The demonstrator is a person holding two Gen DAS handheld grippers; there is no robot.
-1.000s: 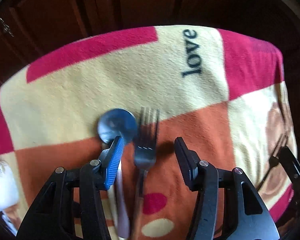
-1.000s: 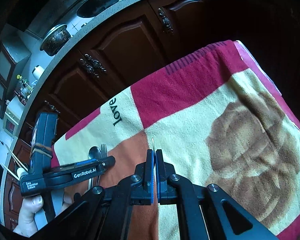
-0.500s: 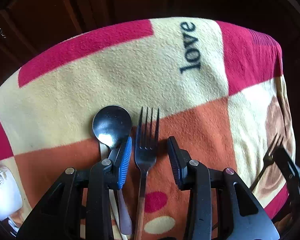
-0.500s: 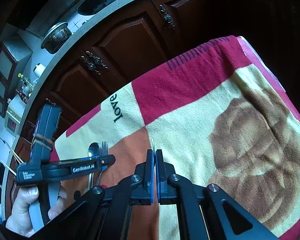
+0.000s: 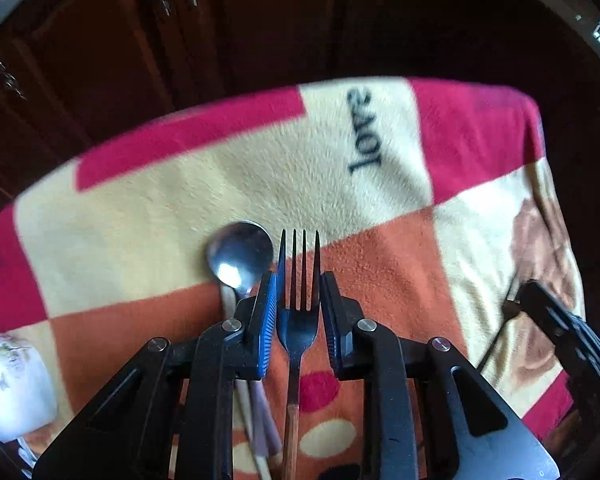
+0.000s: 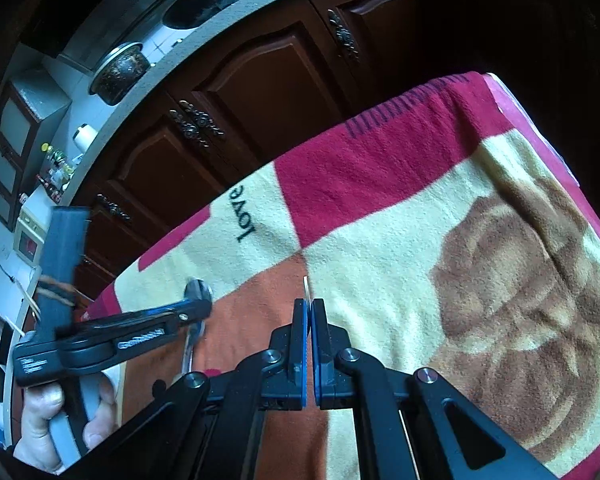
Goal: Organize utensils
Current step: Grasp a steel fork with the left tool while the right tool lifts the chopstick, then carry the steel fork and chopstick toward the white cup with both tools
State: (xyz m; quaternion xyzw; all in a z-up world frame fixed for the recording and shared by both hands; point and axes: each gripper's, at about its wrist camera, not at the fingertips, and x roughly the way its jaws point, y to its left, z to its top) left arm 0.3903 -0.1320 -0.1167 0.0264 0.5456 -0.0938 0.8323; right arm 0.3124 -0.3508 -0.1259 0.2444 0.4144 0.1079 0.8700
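Note:
A dark metal fork [image 5: 298,312] with a wooden handle lies on the patterned blanket [image 5: 260,168], tines pointing away. My left gripper [image 5: 299,304] has its jaws close on either side of the fork's neck, narrowly open, with small gaps showing. A metal spoon [image 5: 240,256] lies just left of the fork, its handle under the left finger. My right gripper [image 6: 308,312] is shut on a thin pale stick [image 6: 307,286] that pokes out past its tips, above the blanket. The left gripper also shows in the right wrist view [image 6: 196,312].
A white floral cup [image 5: 8,384] stands at the blanket's left edge. Dark wooden cabinet doors [image 6: 260,80] rise beyond the far edge of the blanket. A counter with pots [image 6: 120,68] runs above them. The right gripper shows at the right in the left wrist view [image 5: 556,332].
My left gripper's jaws have narrowed from wide open to close around the fork, shifting right off the spoon. The right gripper has stayed shut on the stick, nearly still.

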